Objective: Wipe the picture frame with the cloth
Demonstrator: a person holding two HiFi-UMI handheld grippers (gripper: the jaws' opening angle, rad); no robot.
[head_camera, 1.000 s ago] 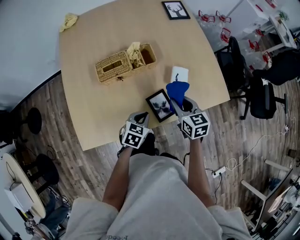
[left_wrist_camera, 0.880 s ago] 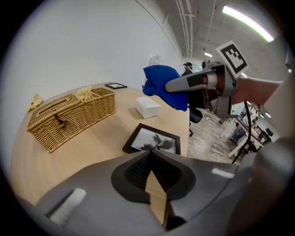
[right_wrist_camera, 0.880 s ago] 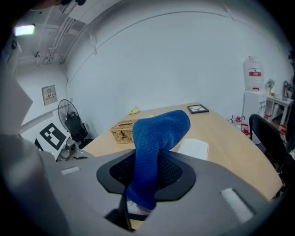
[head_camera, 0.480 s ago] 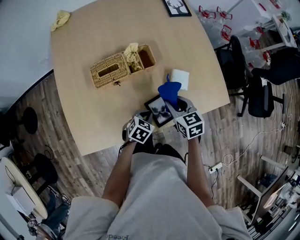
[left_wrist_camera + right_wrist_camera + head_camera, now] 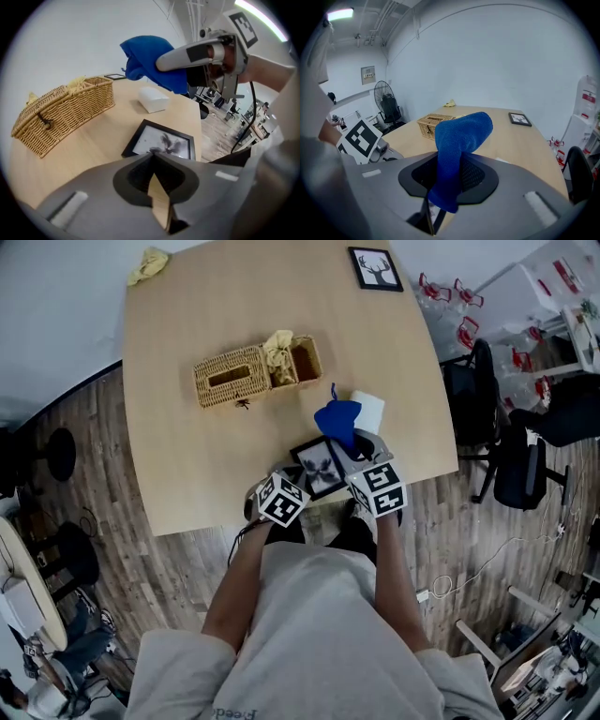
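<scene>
Table [image 5: 187, 456]: two frames [image 5: 322, 468] [image 5: 375, 268], one cloth [image 5: 337, 420] (blue).

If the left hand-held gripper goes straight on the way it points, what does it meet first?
Probably the picture frame, lying flat on the table just ahead of its shut jaws. The blue cloth hangs higher, likely above that line; depth is unclear.

right gripper [image 5: 351, 448] holding blue cloth [image 5: 337, 419], picture frame [image 5: 317, 468] just beside, wicker basket [image 5: 230, 379] beyond
</scene>
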